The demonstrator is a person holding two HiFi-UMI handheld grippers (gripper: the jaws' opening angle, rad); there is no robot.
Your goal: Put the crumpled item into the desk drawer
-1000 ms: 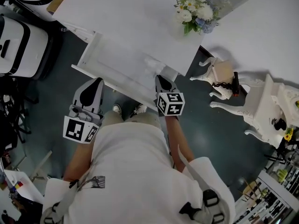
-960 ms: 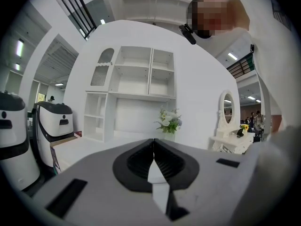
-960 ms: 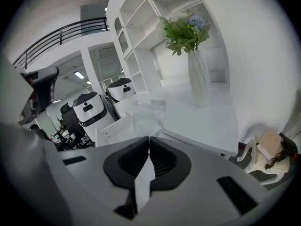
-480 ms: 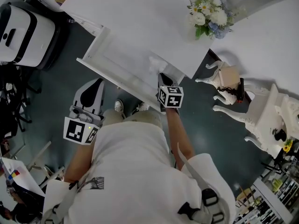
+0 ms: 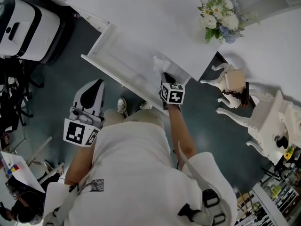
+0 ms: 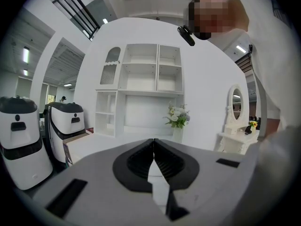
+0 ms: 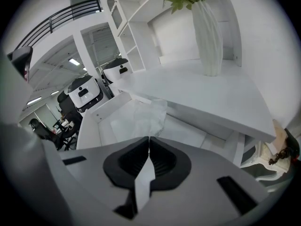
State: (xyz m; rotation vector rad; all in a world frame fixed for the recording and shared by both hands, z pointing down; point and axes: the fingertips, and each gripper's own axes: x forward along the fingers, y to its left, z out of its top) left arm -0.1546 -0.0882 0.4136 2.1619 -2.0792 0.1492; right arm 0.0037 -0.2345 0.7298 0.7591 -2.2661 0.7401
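Observation:
The crumpled white item [image 5: 158, 63] sits over the right end of the open white desk drawer [image 5: 110, 72]. My right gripper [image 5: 167, 77] is at the drawer's front edge, shut, with its tips pinching the item's near edge. In the right gripper view the jaws [image 7: 149, 139] meet and the crumpled item [image 7: 138, 114] spreads just beyond them over the drawer [image 7: 91, 124]. My left gripper [image 5: 92, 92] hangs away from the desk, beside the person's left leg. It is shut [image 6: 154, 142] with nothing between its jaws.
A vase of flowers [image 5: 219, 19] stands on the white desk top [image 5: 141, 18], close to its right end. White machines [image 5: 23, 22] stand on the floor at the left. A small ornate stool [image 5: 233, 83] and a white dressing table [image 5: 275, 126] stand at the right.
The view has shifted, with desk and flowers sliding slightly right. My right gripper has reached a little further over the drawer's edge with the item. The left gripper has stayed still.

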